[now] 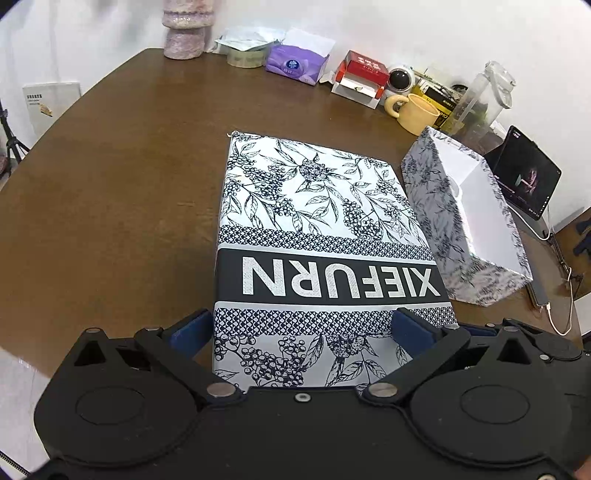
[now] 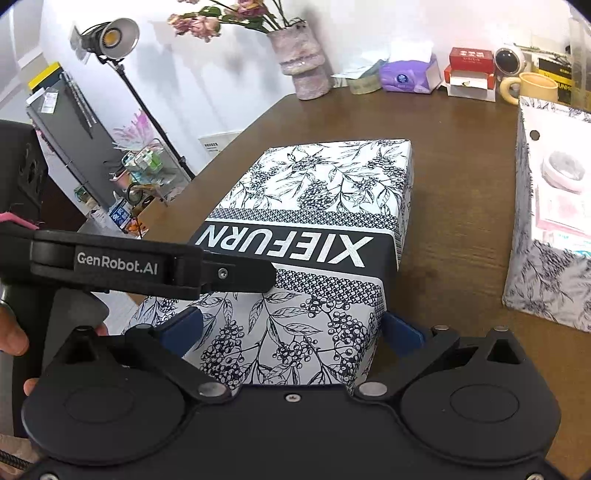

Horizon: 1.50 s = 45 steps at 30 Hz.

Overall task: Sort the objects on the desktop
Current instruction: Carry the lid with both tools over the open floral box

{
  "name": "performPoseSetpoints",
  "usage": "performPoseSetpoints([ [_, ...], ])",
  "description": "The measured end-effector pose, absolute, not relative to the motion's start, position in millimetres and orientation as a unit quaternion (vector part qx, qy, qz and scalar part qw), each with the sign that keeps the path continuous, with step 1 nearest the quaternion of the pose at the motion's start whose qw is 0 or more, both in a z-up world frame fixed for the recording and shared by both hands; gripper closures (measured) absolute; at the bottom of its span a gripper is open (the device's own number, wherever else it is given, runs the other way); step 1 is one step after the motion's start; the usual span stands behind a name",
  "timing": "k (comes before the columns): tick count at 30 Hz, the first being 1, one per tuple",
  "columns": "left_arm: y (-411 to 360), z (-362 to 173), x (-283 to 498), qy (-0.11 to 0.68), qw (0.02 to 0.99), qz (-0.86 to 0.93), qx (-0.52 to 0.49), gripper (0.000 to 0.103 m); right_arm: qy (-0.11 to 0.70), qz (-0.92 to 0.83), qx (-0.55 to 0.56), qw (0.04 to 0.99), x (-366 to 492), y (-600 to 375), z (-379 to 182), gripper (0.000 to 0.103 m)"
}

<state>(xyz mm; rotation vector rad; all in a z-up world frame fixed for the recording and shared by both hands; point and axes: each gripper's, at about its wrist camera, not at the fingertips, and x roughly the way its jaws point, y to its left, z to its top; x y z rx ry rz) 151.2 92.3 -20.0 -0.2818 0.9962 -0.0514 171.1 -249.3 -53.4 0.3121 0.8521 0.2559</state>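
Note:
A long patterned box (image 1: 314,206) printed XIEFURN lies closed on the brown table (image 1: 110,184), its near end between my fingers in both views. My left gripper (image 1: 301,330) hovers open over that end; its left pad sits beside the box edge and its right pad over the top. One finger (image 2: 240,275) of it crosses the box top in the right wrist view. My right gripper (image 2: 291,330) brackets the same box (image 2: 325,206), with a blue pad against each long side. A matching open box (image 1: 432,221) stands to the right and holds a white round tub (image 2: 563,168).
Along the back wall stand a vase (image 1: 184,33), purple tissue pack (image 1: 295,64), red carton (image 1: 364,68), yellow mug (image 1: 417,112) and clear bottle (image 1: 487,92). A lit tablet (image 1: 524,177) leans at the right. A hand (image 2: 11,332) and a lamp stand (image 2: 110,37) are on the left.

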Motion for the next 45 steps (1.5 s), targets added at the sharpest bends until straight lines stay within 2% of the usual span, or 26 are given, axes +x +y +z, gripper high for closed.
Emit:
performPoseSetpoints([
  [23,23,9,18,0.424,0.894,-0.036,-0.143,0.0,0.367,0.114,0.116,0.916,25,-190,-15,0.0],
  [45,-42,16,-29,0.427,0.89,-0.102,-0.123,0.0,0.351,0.051,0.131,0.926,-64,-195,0,0.0],
])
